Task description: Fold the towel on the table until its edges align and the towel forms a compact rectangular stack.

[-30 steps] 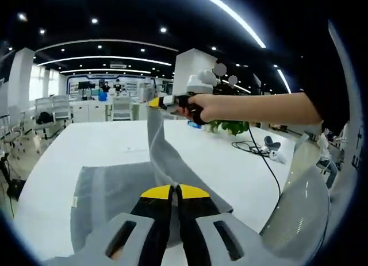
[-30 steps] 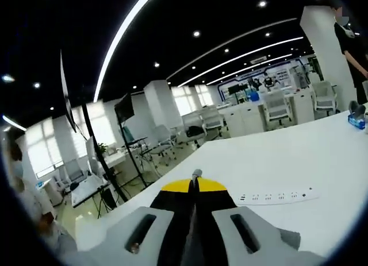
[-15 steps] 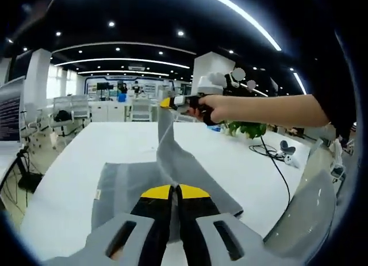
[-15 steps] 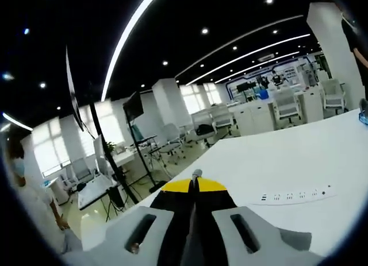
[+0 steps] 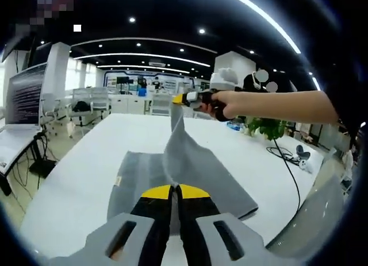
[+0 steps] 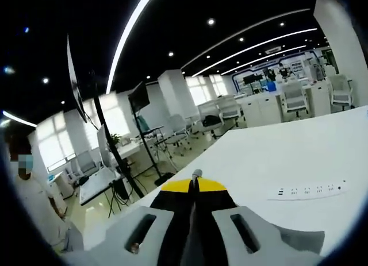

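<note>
Grey towel (image 5: 172, 174) mid-fold, one edge pinched at both ends and lifted off white table (image 5: 75, 168).
Lower part lying flat on table; raised flap strung between left gripper (image 5: 174, 191), jaws closed on near end, and right gripper (image 5: 183, 98), seen from the left gripper view with a hand (image 5: 230, 104) around it, clamped on far corner up high. Against half a second ago, more of the flat panel showing and the flap reading lower and wider, though camera swung too, so true carry-over hard to judge. Fold looks early: edges not yet aligned. In right gripper view, jaws narrow with a sliver of grey cloth between tips (image 6: 196, 175). White power strip (image 6: 307, 191) on table well apart from the towel; cable (image 5: 290, 168) trailing off the right side; neither in the fold's path, by the look of it.
</note>
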### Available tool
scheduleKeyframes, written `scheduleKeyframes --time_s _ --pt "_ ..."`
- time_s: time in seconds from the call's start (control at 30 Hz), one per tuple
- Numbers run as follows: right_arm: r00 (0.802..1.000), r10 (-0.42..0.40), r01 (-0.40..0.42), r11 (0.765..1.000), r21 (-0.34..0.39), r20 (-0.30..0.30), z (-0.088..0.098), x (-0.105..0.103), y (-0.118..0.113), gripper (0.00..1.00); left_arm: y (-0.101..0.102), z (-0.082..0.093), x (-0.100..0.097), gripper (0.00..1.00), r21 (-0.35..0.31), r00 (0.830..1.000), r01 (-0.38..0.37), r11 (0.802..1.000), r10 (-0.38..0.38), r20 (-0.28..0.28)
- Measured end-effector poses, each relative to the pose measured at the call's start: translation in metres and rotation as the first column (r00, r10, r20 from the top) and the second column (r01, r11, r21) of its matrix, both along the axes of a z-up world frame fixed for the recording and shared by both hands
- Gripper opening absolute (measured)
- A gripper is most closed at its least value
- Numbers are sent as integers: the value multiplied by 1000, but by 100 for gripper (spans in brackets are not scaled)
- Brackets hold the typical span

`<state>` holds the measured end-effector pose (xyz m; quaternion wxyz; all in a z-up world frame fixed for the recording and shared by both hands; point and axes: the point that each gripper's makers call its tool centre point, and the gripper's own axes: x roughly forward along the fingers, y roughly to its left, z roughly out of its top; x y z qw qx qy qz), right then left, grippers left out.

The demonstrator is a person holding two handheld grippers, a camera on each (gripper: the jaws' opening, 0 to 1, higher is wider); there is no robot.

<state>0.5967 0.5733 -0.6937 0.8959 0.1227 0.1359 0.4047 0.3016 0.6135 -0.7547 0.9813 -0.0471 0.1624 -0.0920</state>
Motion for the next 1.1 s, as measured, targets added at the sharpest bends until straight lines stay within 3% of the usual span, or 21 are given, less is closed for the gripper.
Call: scheduleKeyframes --time_s 0.37,0.47,0.57,0.83,1.1 --pt "999 34 -34 999 -16 -20 -18 8 36 0 34 -13 4 3 -20 995 -97 995 97 -19" --pt "999 46 -47 999 -18 -24 -21 7 45 0 40 -8 3 3 -38 993 -119 992 119 -4" --pt "999 46 -47 999 -26 -23 -29 9 53 0 47 -9 2 3 -15 991 -137 990 137 -1" --pt "996 58 -63 995 -77 -65 -69 22 81 0 65 -47 2 3 -15 985 -164 986 163 -52" --pt "992 23 -39 991 -127 -121 -107 25 106 0 75 -64 1 3 -62 974 -217 974 212 -83"
